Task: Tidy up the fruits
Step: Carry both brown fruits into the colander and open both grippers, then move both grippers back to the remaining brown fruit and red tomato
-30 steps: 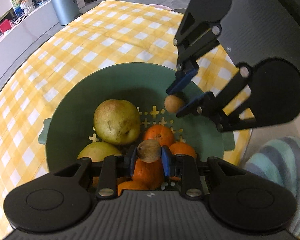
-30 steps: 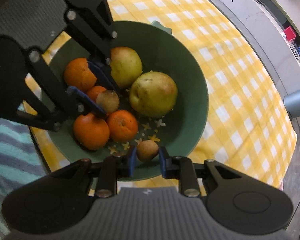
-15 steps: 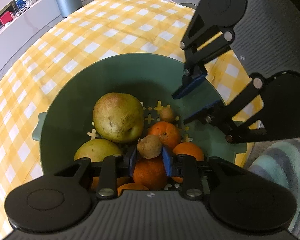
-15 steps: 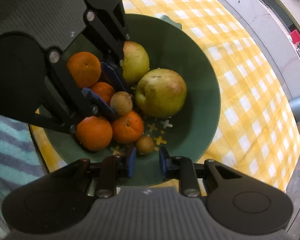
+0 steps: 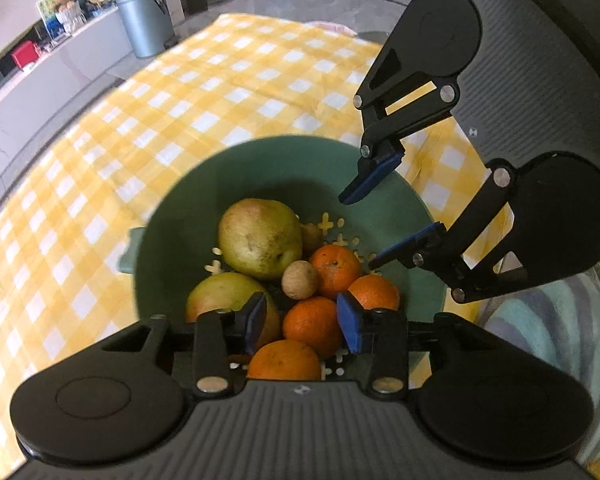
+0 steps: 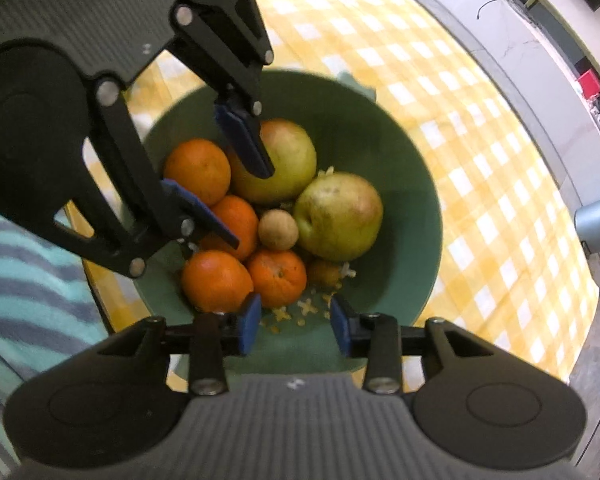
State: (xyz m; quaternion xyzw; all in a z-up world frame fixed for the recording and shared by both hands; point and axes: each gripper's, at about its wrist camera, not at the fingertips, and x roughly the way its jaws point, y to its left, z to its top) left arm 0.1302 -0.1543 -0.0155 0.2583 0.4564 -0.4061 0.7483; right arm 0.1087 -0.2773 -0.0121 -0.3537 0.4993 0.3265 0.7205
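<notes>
A green colander bowl [image 5: 300, 168] [image 6: 400, 200] holds two yellow-green pears [image 5: 260, 236] [image 6: 338, 216], several oranges [image 5: 312, 322] [image 6: 216, 280] and two small brown round fruits. One brown fruit [image 5: 299, 280] [image 6: 278, 230] rests on the pile between a pear and the oranges. The other [image 5: 312, 236] [image 6: 326, 272] lies low beside the big pear. My left gripper [image 5: 302, 320] [image 6: 248, 206] hangs above the oranges, its jaws opening with nothing between them. My right gripper [image 6: 295, 322] [image 5: 364, 230] hovers over the bowl's edge, jaws opening too, nothing held.
The bowl stands on a yellow and white checked tablecloth [image 5: 180, 112] near the table's edge. A striped teal sleeve [image 5: 540, 320] [image 6: 28, 280] is close to the bowl. A grey bin [image 5: 146, 20] and a low counter with clutter stand beyond the table.
Both grippers were shut on small brown fruits; both let go and the fruits now lie in the bowl. Both sets of jaws have spread and the grippers have lifted a little.
</notes>
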